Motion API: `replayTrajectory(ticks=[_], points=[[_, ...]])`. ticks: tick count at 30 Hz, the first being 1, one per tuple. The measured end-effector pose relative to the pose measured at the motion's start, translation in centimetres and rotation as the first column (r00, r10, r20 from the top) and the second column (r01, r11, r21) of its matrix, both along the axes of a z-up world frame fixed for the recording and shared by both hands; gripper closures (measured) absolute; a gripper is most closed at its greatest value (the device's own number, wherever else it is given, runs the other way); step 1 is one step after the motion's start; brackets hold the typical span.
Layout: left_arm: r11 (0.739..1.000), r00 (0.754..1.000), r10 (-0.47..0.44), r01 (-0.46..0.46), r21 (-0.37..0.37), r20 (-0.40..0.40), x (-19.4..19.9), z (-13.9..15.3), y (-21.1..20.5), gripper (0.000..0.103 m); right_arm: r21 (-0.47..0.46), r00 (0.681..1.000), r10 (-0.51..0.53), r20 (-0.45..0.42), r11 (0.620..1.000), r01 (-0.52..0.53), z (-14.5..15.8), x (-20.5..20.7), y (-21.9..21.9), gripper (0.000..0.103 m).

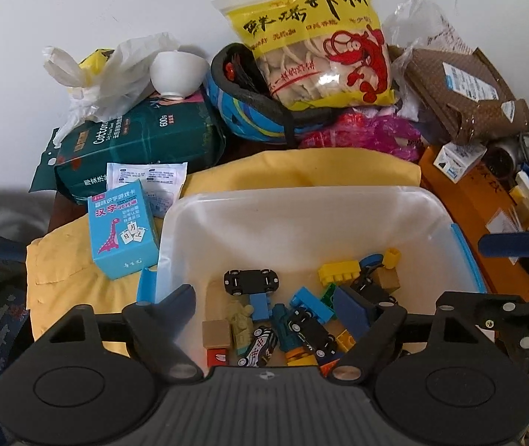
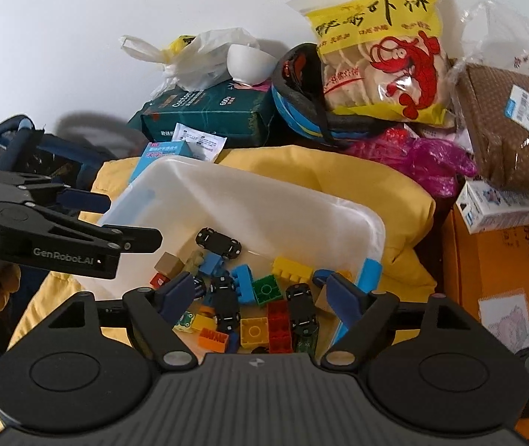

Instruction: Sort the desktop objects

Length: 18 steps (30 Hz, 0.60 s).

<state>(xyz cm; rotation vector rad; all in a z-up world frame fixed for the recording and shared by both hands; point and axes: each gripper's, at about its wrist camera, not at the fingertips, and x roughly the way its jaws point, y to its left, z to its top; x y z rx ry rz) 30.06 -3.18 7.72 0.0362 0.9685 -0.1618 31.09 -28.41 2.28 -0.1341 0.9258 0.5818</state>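
a: your left gripper point(image 1: 283, 308) is spread wide with nothing between the pads, hanging over the near end of the translucent bin point(image 1: 301, 208). your right gripper point(image 2: 264, 293) is just as wide apart and also empty, over the bin's near right corner by the blue latch point(image 2: 370, 273).

b: where's the stuff you still have to sort?

a: the toys are already heaped at the near end of the bin: a black toy car point(image 1: 251, 281), a yellow brick point(image 1: 338, 273), a green brick point(image 2: 266, 290) and others. the loose things lie outside it. the blue card box point(image 1: 123, 234) stands on the yellow cloth point(image 1: 63, 260) just off the bin's left edge, beyond and to the left of your left fingers.

b: so which hand goes for it?

a: i'd say the left; it's plainly nearer. from the right wrist view only the box's top shows past the bin's far left corner. its long axis runs up and away from you, tilted a little, so you'd likely close across the narrow width.

b: anything you can't read?

a: the bin's near wall is hidden under both grippers. the clutter at the right edge, around the orange box point(image 2: 494, 267), is cut off and too jumbled to name. what the cloth lies on i can't tell.
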Motion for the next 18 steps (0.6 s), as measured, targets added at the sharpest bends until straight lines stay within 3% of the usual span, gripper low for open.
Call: replayTrajectory(ticks=[18], points=[[0.999,0.997,-0.011,0.015,0.05,-0.079,1.8,-0.8,-0.2,0.018,-0.023,1.0,-0.01,-0.017,1.0,0.01,-0.6,0.5,0.2,0.017]])
